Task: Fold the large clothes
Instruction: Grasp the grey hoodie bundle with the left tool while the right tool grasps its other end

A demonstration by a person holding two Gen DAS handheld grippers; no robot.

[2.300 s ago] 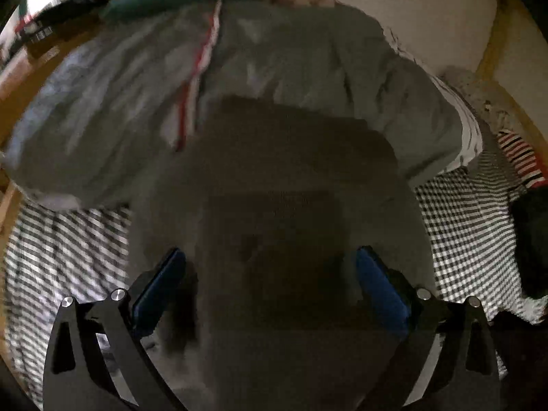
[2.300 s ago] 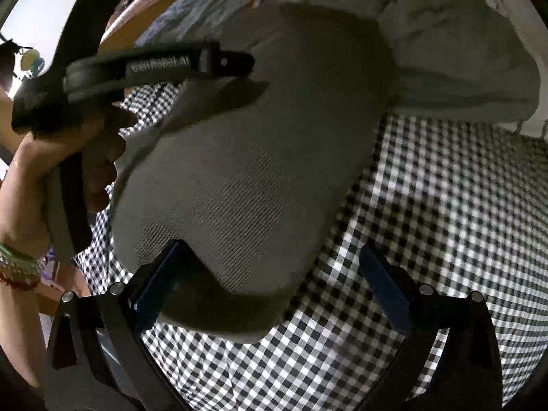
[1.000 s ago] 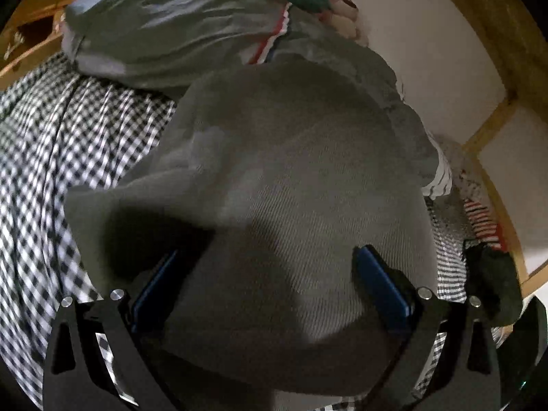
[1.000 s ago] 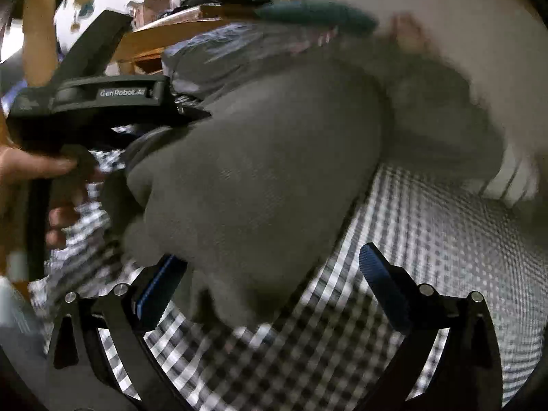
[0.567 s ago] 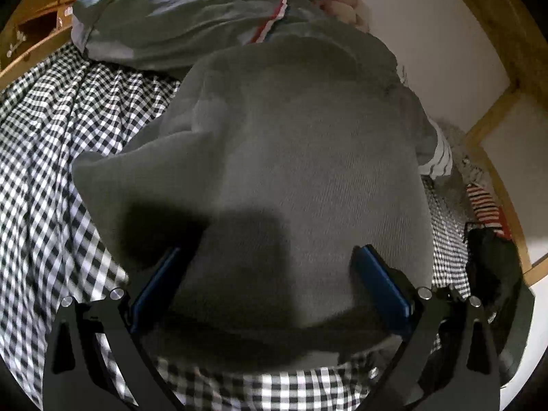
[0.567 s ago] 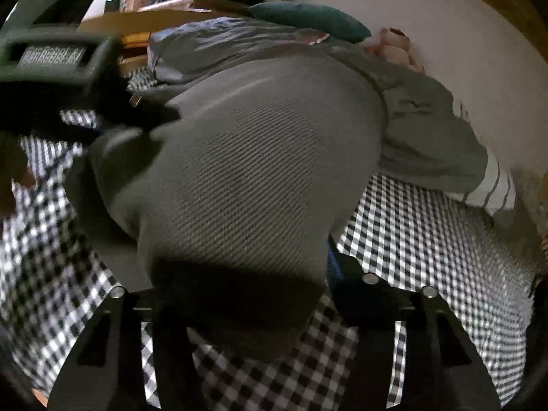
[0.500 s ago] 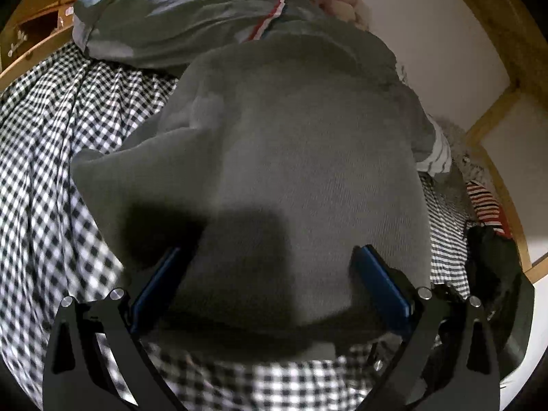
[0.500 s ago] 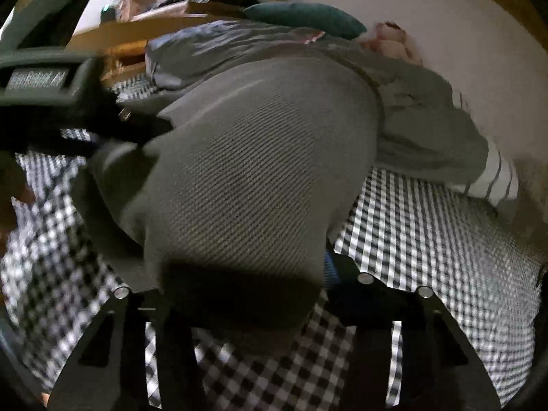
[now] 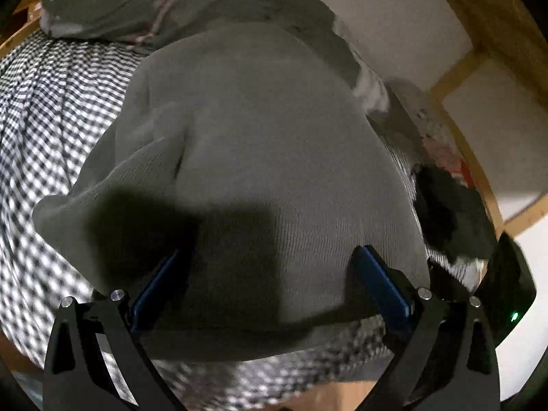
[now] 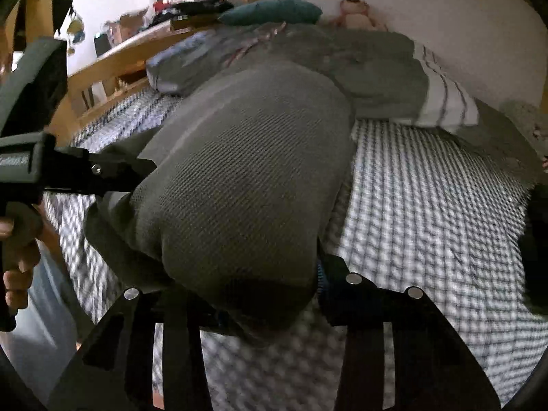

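Grey knit garment [image 10: 253, 178], bunched, on the checked bed sheet [image 10: 428, 212] near the bed's near edge. My right gripper [image 10: 246, 294] has just been closing; its jaws now pinch the garment's near fold. My left gripper [image 9: 270, 284]: jaws spread wide, blue pads [image 9: 383, 284] on either side of the garment's near end, cloth between them w/o visible pinch. In the right view, the left gripper's tip sits at the garment's left side, hand [image 10: 17, 257] on its handle. Behind: grey duvet [image 10: 370, 68], teal pillow [image 10: 274, 10], plush toy [image 10: 356, 10], wooden bed frame [image 10: 113, 65].
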